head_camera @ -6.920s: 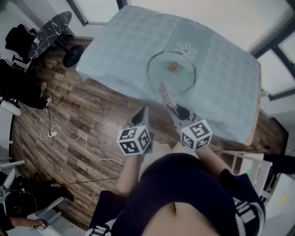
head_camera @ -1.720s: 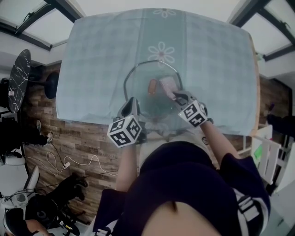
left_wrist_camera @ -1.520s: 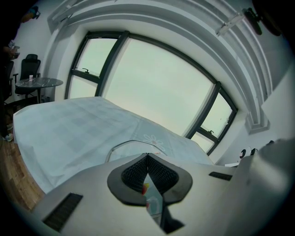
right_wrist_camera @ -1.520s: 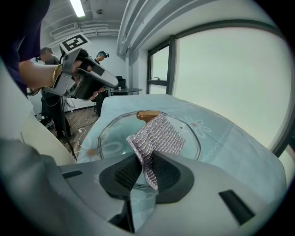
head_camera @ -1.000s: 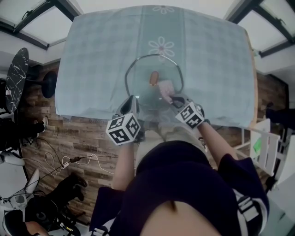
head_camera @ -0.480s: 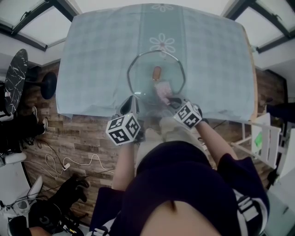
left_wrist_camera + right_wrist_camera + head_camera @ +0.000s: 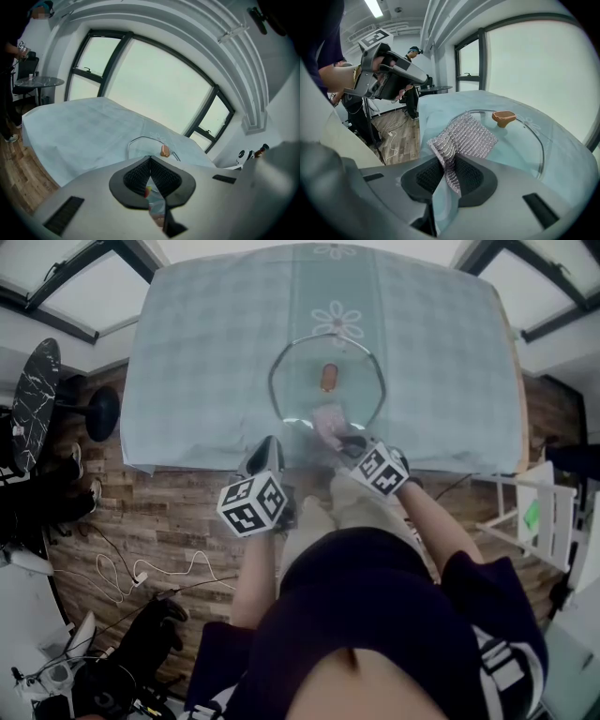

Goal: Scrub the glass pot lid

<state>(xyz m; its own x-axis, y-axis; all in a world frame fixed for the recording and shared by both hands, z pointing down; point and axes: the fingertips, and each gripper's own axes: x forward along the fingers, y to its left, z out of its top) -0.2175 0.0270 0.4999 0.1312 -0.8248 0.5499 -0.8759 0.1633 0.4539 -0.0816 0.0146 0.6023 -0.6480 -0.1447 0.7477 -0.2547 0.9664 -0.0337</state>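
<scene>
The round glass pot lid (image 7: 300,381) lies flat on the table with its brown knob (image 7: 328,377) up. My right gripper (image 7: 349,442) is shut on a silver mesh scrub cloth (image 7: 327,420), which rests on the glass between the knob and the near rim. In the right gripper view the cloth (image 7: 464,138) fans out from the shut jaws (image 7: 449,176) toward the knob (image 7: 503,117). My left gripper (image 7: 266,448) is shut and hovers at the table's near edge, left of the lid. I see nothing held between its jaws (image 7: 150,180).
A light blue checked tablecloth (image 7: 206,352) covers the table; its near edge lies just under both grippers. Wood floor with white cables (image 7: 141,568) is on the left, along with a round dark side table (image 7: 33,399). A white rack (image 7: 534,512) stands on the right.
The right gripper has drawn the scrub cloth from beside the knob toward the lid's near rim. The left gripper has hardly moved.
</scene>
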